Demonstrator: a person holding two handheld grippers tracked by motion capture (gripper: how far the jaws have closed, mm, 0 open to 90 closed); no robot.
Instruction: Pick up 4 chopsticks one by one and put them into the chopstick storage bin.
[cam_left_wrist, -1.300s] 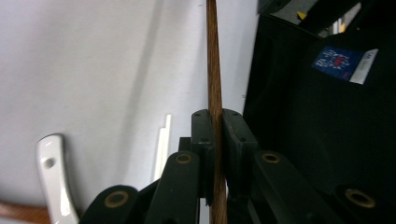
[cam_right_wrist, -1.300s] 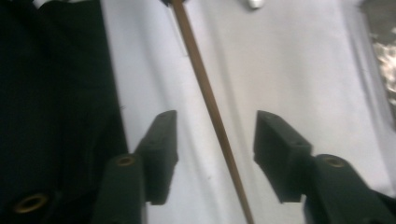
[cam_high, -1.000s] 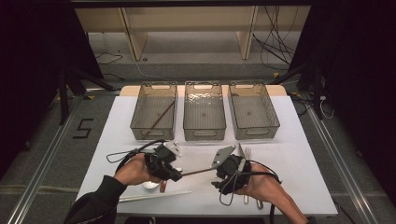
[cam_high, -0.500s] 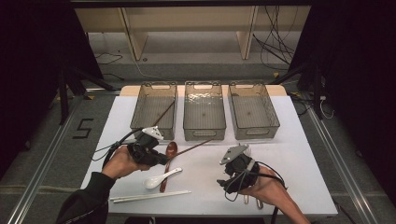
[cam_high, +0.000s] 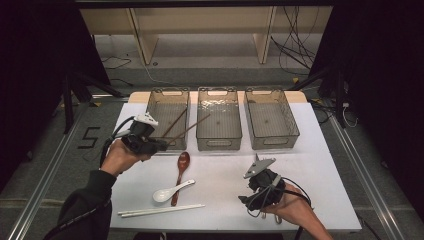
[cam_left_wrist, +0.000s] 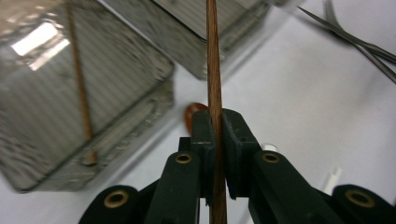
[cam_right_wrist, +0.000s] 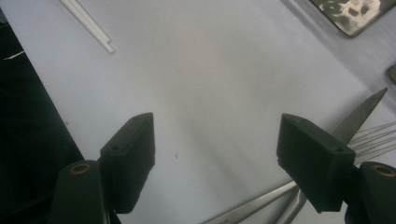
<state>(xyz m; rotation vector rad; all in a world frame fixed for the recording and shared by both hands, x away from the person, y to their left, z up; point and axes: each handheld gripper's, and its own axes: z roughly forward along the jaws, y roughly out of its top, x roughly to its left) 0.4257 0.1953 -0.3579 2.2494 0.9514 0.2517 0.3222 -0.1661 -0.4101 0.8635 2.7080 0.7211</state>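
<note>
The only writing I can read is a large dark "5" (cam_high: 90, 138) marked on the floor left of the table (cam_high: 310, 165); I find no brand or label on the utensils or bins.

My left gripper (cam_high: 159, 145) is pressed together on a brown wooden chopstick (cam_high: 192, 126). In the left gripper view the stick (cam_left_wrist: 214, 70) runs straight up between the two black pads, thin, round and evenly reddish-brown with a fine grain. From the high view it slants up and to the right from the jaws, its far end over the gap between the left bin (cam_high: 167, 112) and the middle bin (cam_high: 219, 117). A second brown chopstick (cam_high: 174, 124) lies slanted inside the left bin, seen through the wall in the left gripper view (cam_left_wrist: 79, 84).

My right gripper (cam_high: 250, 197) sits low at the near right of the table, jaws spread wide with nothing between them; they have just been opening. In the right gripper view a steel knife (cam_right_wrist: 359, 114) and a fork (cam_right_wrist: 378, 135) lie on the table just behind the right-hand pad.

On the white table between my hands lie a brown wooden spoon (cam_high: 181, 172), a white ceramic spoon (cam_high: 167, 192) resting across its handle, and a pair of white chopsticks (cam_high: 160, 210) near the front edge. The right bin (cam_high: 270, 117) stands beside the middle one.
</note>
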